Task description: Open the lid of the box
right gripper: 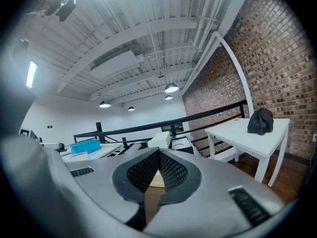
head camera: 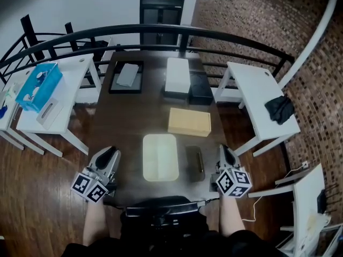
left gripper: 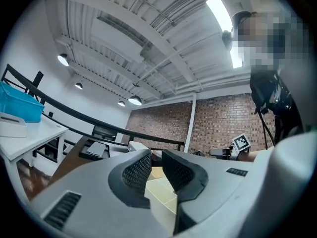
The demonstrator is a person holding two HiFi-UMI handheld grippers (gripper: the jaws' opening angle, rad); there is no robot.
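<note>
A pale cream rectangular box (head camera: 160, 157) lies flat on the dark table (head camera: 123, 122), near its front edge, and its top looks closed. Behind it lies a tan box (head camera: 189, 122). My left gripper (head camera: 104, 162) hovers at the table's front left corner, apart from the cream box, its jaws a narrow gap apart with nothing held. Through that gap the left gripper view shows the cream box (left gripper: 161, 192). My right gripper (head camera: 228, 159) hangs at the front right, shut and empty. The right gripper (right gripper: 158, 155) shows its pads meeting at the tips.
A small dark box (head camera: 195, 162) sits right of the cream box. At the back are a white box (head camera: 177, 75), a black box (head camera: 200, 87) and a black tray (head camera: 127, 75). White side tables (head camera: 257, 98) flank the table; the left one (head camera: 61, 98) carries a blue bin (head camera: 38, 86). A black railing (head camera: 161, 32) curves behind.
</note>
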